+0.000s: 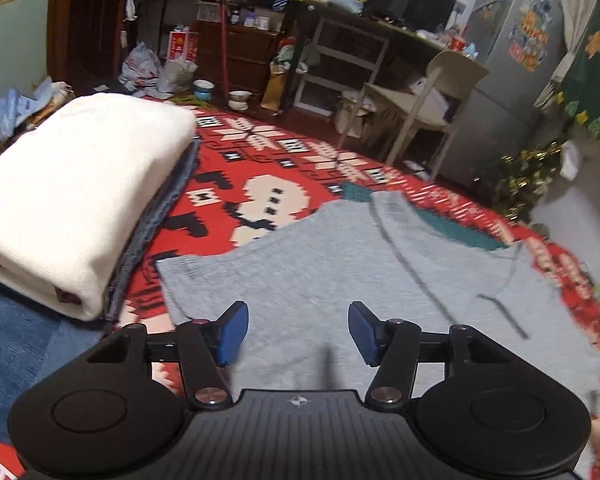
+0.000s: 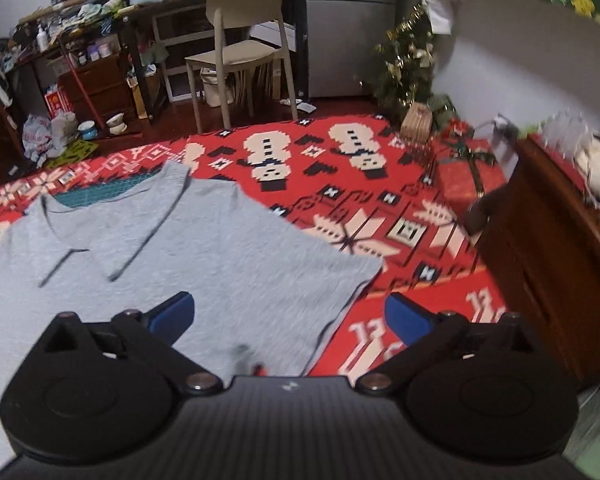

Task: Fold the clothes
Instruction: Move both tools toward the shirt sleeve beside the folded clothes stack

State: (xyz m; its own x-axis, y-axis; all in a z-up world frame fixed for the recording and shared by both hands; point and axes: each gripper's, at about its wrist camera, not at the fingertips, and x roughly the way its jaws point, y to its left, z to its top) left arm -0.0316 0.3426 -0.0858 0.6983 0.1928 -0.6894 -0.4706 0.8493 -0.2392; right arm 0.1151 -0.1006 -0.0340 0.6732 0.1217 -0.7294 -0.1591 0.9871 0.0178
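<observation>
Under both claws lies the grey shirt point(image 1: 340, 272), spread flat on a red patterned blanket point(image 1: 260, 152) with white figures. Its collar end, with a teal inner part, points away from the claws.

The left claw point(image 1: 298, 332) hangs over the near part of the shirt. Its blue pads point(image 1: 232, 332) stand apart, and nothing is between them; only the grey cloth shows below, and whether the pads touch it I cannot tell. To the left of this claw, a folded white cloth point(image 1: 72, 196) rests on top of some dark blue fabric point(image 1: 156, 232), just beside the shirt's left edge.

The right claw point(image 2: 290, 320) is spread very wide and holds nothing. Its left pad is over the shirt, and its right pad is over the bare blanket, so the shirt's right edge runs between them. Far ahead of this claw, a beige chair point(image 2: 240, 28) stands on the floor beyond the blanket.
</observation>
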